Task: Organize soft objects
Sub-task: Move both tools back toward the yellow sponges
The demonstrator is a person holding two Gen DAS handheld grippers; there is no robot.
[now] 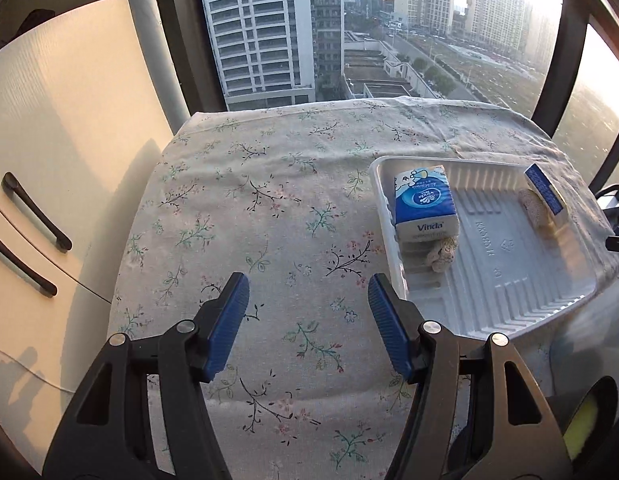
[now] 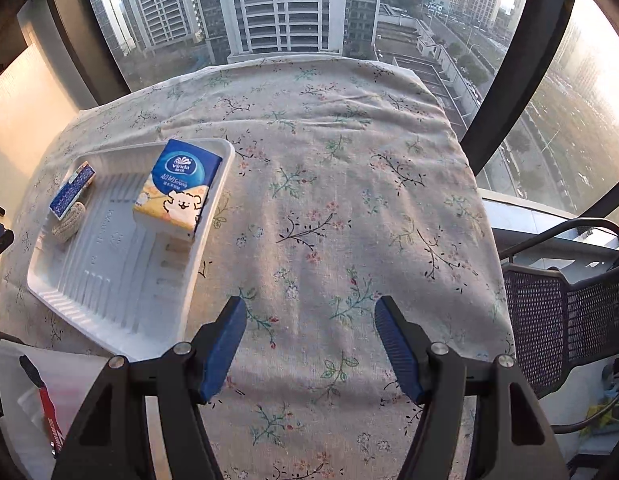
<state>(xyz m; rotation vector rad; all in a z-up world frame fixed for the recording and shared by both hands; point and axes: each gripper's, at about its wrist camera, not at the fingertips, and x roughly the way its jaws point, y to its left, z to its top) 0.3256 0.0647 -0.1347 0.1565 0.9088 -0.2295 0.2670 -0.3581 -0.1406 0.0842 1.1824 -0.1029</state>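
A white plastic tray (image 1: pixel 509 296) lies on the flowered tablecloth (image 1: pixel 269 200), to the right in the left wrist view and to the left in the right wrist view (image 2: pixel 109 280). In it a blue Vinda tissue pack (image 1: pixel 423 204) (image 2: pixel 179 184) leans on a beige knitted piece (image 1: pixel 441 254). A smaller blue tissue pack (image 1: pixel 545 190) (image 2: pixel 73 188) rests on another beige knitted roll (image 1: pixel 531 210) (image 2: pixel 69 220) by the tray's other side. My left gripper (image 1: pixel 307 292) is open and empty, left of the tray. My right gripper (image 2: pixel 311 316) is open and empty over bare cloth, right of the tray.
A white cabinet (image 1: pixel 49 200) with dark handles stands left of the table. A large window (image 1: pixel 349 28) is behind the table's far edge. A black mesh chair (image 2: pixel 565 320) stands at the table's right. A white bag (image 2: pixel 41 392) lies near the tray's front corner.
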